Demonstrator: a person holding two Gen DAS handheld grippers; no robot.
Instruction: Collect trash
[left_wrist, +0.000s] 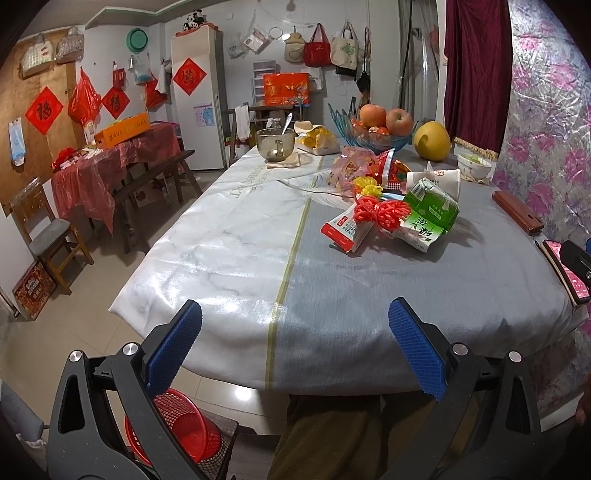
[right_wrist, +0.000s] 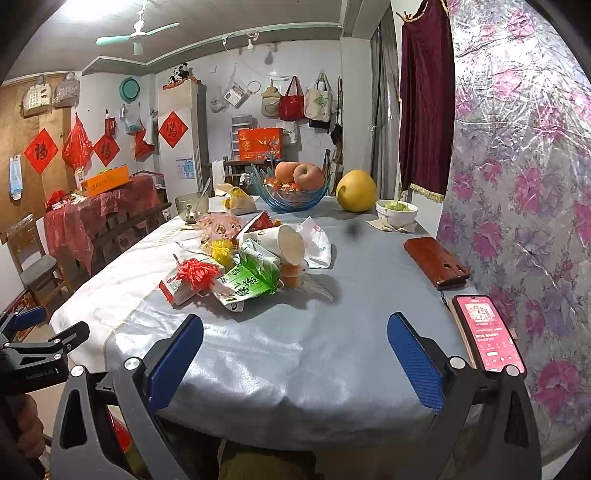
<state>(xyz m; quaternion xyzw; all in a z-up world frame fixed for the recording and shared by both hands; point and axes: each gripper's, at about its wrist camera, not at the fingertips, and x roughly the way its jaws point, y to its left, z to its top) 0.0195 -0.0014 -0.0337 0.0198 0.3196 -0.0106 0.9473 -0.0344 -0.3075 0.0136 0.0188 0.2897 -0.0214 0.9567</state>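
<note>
Trash pile: you have one heap near the middle of the table with the grey and white cloth (right_wrist: 325, 354). It holds one crushed green and white drink carton (right_wrist: 247, 282), one small red and white carton (right_wrist: 173, 290), one red curly string bundle (right_wrist: 194, 273), one yellow curly bundle (right_wrist: 221, 251), one white paper cup lying on its side (right_wrist: 290, 243) and some shiny crinkly snack bags (left_wrist: 364, 166).
Basket: one red plastic mesh basket (left_wrist: 184, 424) sits low beside the table on your left.
Left gripper (left_wrist: 295, 354): your two blue bumpy pads are spread wide apart. They hold nothing and hang over the near table edge.
Right gripper (right_wrist: 295, 354): your pads are spread wide too, with nothing between them, well apart from the heap.
Fruit: two round apples (right_wrist: 295, 173) sit in one blue glass bowl (right_wrist: 291, 201); one big yellow round fruit (right_wrist: 356, 190) stands beside it.
Other things: one phone with a pink screen (right_wrist: 487, 332) and one brown leather case (right_wrist: 436, 266) lie along your right edge.
</note>
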